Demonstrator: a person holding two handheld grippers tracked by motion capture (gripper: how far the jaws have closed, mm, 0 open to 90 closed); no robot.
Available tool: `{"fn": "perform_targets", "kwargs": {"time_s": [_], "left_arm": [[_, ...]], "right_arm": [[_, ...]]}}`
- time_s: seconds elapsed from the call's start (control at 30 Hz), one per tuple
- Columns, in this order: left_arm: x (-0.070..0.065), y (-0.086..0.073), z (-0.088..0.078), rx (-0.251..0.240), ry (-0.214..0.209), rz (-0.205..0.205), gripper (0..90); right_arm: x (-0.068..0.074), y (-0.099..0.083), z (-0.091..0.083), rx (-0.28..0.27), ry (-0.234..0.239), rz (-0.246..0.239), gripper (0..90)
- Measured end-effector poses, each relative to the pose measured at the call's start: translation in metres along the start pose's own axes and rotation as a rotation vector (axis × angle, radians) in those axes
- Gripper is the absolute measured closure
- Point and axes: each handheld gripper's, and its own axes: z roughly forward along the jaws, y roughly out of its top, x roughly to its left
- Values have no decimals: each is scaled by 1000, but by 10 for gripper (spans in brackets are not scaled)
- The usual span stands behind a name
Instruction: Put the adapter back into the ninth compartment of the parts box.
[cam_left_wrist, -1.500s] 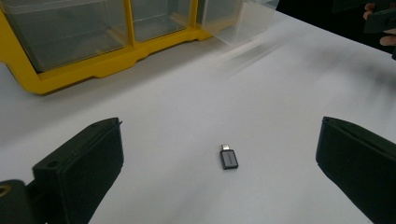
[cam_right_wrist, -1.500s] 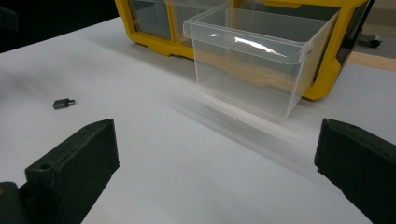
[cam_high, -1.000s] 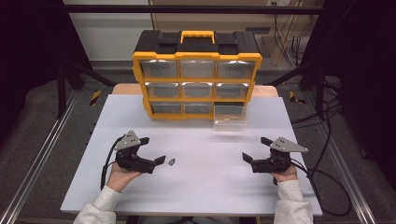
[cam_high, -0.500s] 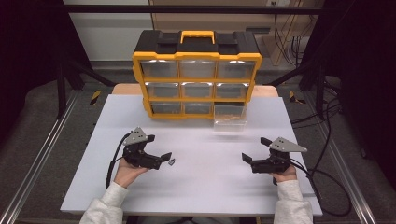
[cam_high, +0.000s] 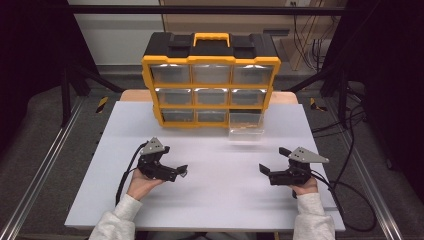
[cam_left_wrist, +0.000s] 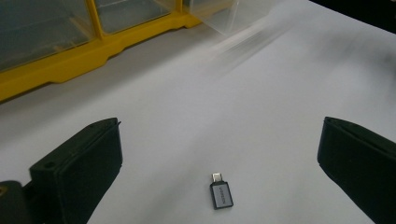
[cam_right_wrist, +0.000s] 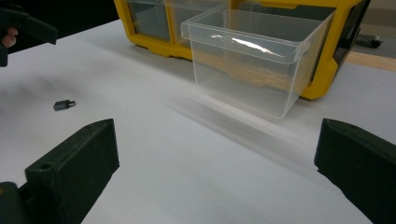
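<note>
Nearest, the person's sleeves (cam_high: 115, 225) come in over the near edge of the white table (cam_high: 215, 210). The left gripper (cam_high: 181, 171) sits left of centre, jaws wide apart and holding nothing. In the left gripper view a small grey adapter (cam_left_wrist: 221, 194) lies flat on the table between those jaws, touching neither, its plug end pointing away toward the cabinet. From above, the adapter is just at the jaw tips and hard to pick out. In the right gripper view it lies at far left (cam_right_wrist: 63, 105), well apart from that gripper.

The right gripper (cam_high: 265, 170) rests on the right side of the table, jaws also wide apart and empty, pointing left and slightly far.

Farther off, a clear drawer (cam_high: 245, 131) stands pulled out of the cabinet's bottom right slot, its near end on the table. In the right gripper view the drawer (cam_right_wrist: 252, 65) looks empty.

Farthest, the yellow cabinet (cam_high: 210, 107) stands upright at the far edge, three rows of three clear drawers, with a black top and yellow handle (cam_high: 211, 37).
</note>
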Motion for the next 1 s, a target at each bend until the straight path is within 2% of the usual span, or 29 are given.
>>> {"fn": "perform_targets", "kwargs": {"time_s": [0.33, 0.6, 1.0], "left_arm": [[-2, -9, 7, 42, -5, -6, 0], [-6, -13, 13, 70, -8, 5, 0], [-8, -19, 21, 125, 12, -8, 3]], "right_arm": [[-1, 0, -1, -3, -1, -1, 2], [-1, -1, 0, 1, 1, 0, 2], [-2, -2, -1, 1, -2, 3, 2]]}}
